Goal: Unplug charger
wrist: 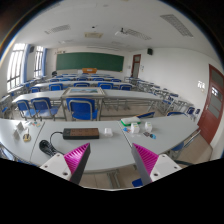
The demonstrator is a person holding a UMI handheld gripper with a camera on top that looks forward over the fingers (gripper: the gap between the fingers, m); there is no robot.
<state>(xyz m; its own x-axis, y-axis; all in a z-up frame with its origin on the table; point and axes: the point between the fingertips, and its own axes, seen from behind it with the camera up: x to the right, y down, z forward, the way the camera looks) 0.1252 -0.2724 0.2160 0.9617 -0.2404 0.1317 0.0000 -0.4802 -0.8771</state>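
while the gripper (pixel 112 160) hangs wide open above the desk (pixel 110 145), a power strip (pixel 81 132) lies beyond.

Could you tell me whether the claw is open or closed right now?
Open. The claw shows its two pink-padded fingers spread wide apart above the desk, with nothing between them.

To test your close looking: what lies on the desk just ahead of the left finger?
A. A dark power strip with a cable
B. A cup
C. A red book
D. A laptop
A: a dark power strip lies flat on the desk, beyond the open fingers, its cable curling beside it.
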